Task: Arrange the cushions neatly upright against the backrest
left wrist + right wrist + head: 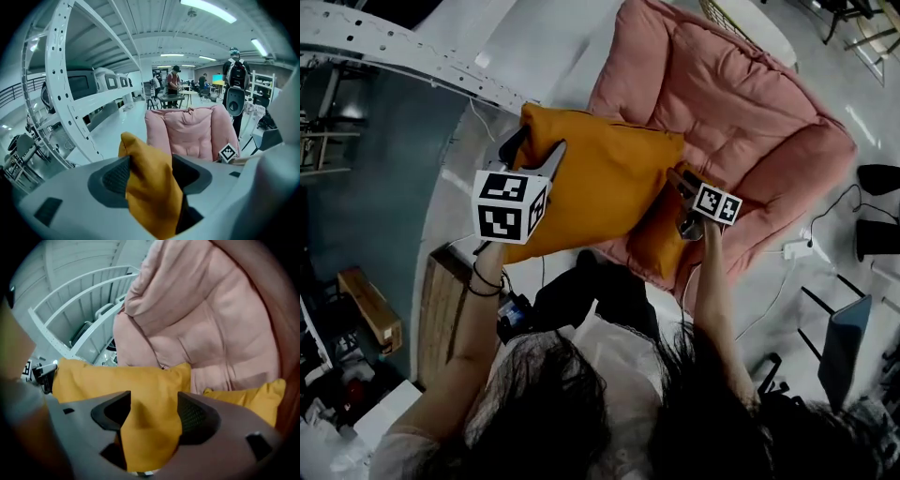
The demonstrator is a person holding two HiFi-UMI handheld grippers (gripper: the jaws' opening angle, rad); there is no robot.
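Head view: the orange cushion (600,183) is laid across the front of the pink padded chair (750,112), long axis running side to side between the grippers; left gripper (151,174) jaws are spread, one corner bunched loosely between them; right gripper (152,411) jaws are spread wide round the opposite edge; a second orange cushion (255,397) is seen beside it on the seat.

No words, brands or numbers can be read anywhere. The only printed signs are black-and-white square marker patterns, which stand on the left cube (511,206) of the left gripper (534,150) at near left and on the right cube (718,203) of the right gripper (677,180) further right
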